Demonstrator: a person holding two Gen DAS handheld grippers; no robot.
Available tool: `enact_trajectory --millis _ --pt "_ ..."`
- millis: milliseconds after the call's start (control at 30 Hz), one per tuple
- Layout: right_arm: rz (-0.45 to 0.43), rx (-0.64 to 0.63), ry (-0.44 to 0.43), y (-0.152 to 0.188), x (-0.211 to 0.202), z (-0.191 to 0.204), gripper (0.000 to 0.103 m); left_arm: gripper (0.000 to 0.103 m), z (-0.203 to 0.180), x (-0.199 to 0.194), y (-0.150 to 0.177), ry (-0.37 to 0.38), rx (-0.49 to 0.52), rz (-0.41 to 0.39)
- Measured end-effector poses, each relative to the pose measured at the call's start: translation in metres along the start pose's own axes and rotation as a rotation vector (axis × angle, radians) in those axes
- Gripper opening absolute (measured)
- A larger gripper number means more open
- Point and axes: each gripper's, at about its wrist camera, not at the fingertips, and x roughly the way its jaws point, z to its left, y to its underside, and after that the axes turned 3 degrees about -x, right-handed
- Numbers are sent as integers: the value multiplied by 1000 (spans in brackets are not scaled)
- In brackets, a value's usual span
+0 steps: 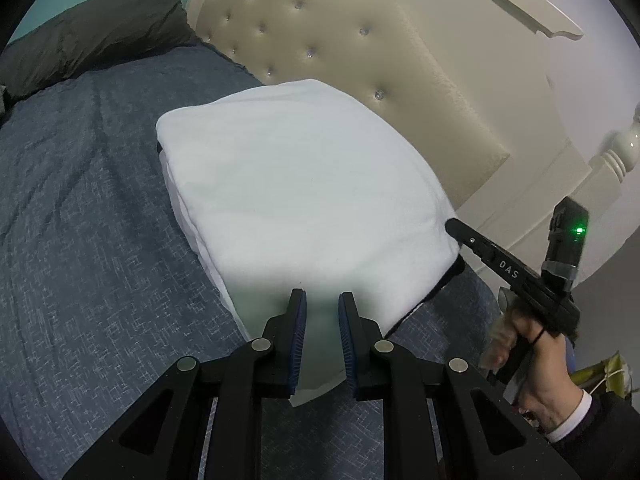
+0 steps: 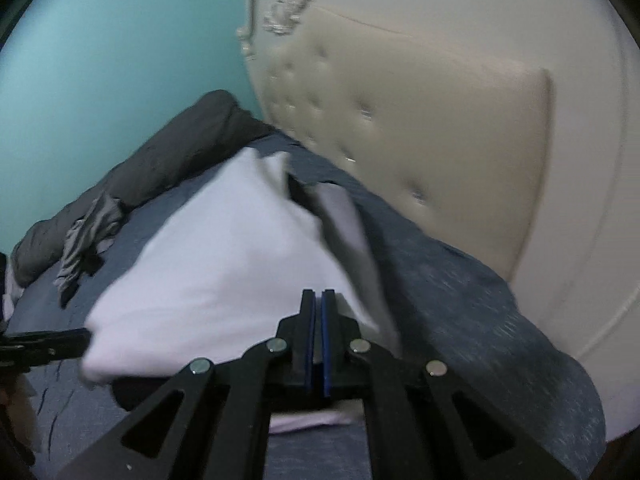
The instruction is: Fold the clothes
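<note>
Folded white garment [image 1: 296, 196] lies on the blue bedspread [image 1: 88, 240], close to the padded cream headboard [image 1: 360, 52]. Several layers show along its left edge in the left wrist view. Its top surface is smooth there.

Left gripper [image 1: 322, 320]: jaws stand a little apart, with the near edge of the garment between the blue pads [image 1: 299, 344]. The cloth fills the gap, so the jaws appear to pinch that edge. Contact on the pad faces cannot be confirmed beyond that.

Right gripper [image 2: 318, 312]: jaws pressed together, pads nearly touching. In the right wrist view it sits at the near right corner of the garment [image 2: 224, 264]. White cloth shows below the fingers, but whether any is caught between the pads cannot be told; that view is blurred. In the left wrist view the tip of this gripper [image 1: 454, 226] touches the right edge of the garment, held by a hand [image 1: 536, 364] in a dark sleeve with a white cuff.

A dark grey quilt [image 1: 92, 28] is bunched at the far side of the bed against the teal wall [image 2: 120, 60]. A crumpled grey cloth [image 2: 86, 236] lies beside it, apart from the garment
</note>
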Motion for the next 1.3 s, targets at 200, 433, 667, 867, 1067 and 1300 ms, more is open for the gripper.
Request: enact_trajectory --millis 200,433,667,867,1067,1300 --pt "-31 29 11 -9 -12 -2 1 18 1 -1 -2 -13 -3 -2" --pt "-56 -1 -51 -23 -23 19 1 18 -3 -4 -7 -33 12 -4" --pt "-42 -11 -65 -24 -30 35 1 18 -2 -13 -10 -58 0 -10" --pt "-35 27 -47 -21 -40 43 1 18 -2 -23 -8 -78 -9 -14" --pt "-61 64 -26 -23 -63 52 1 18 11 -47 -16 -116 -49 -54" --pt "-75 62 -32 -29 -83 65 4 18 16 -83 -13 -153 -46 -83"
